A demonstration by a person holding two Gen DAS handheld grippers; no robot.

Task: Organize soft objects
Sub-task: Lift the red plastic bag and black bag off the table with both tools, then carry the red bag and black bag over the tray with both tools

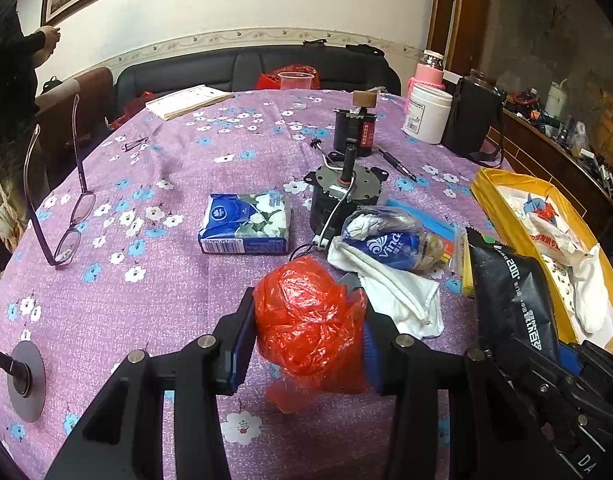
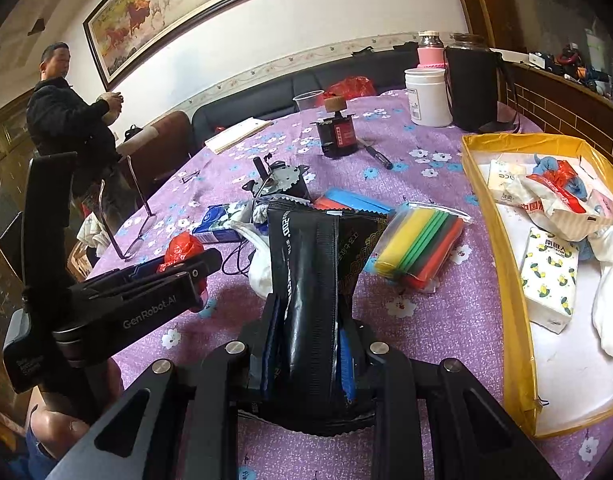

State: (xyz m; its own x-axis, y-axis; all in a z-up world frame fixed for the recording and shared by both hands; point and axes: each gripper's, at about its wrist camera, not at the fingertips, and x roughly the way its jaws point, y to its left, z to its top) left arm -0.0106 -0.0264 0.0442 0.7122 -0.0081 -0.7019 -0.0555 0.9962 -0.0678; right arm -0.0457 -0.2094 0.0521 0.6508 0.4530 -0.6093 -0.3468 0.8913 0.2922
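Purple flowered cloth over the table (image 1: 118, 304), clutter all round, yellow tray (image 2: 510, 280) off to the right w/ tissue packs and white cloth already in it. Both hands loaded right now. Left tongs (image 1: 308, 336) are closed partway on a crumpled red plastic bag (image 1: 310, 320), pads squeezing it from both sides, bag lifted just off the cloth. Right tongs (image 2: 306, 344) are pinched narrow on a black foil pouch (image 2: 306, 280), which stands up between the fingers, its top flopping fwd.

Step in hand, I'd say: carry phase, two soft items picked, neither dropped off yet. Tray is the obvious home.

Next move: right side swings over to the tray, clears the yellow rim, opens over a bare patch of the tray floor. Left follows w/ the red bag; it's light and springy, so the grip needs to hold until it's over the tray.

Left on the table, apparently soft: blue tissue pack (image 1: 246, 224), white cloth (image 1: 390, 288), a wrapped bundle (image 1: 390, 240). Hard stuff like the motor (image 1: 338, 196) and glasses (image 1: 66, 216) stays put, prob.
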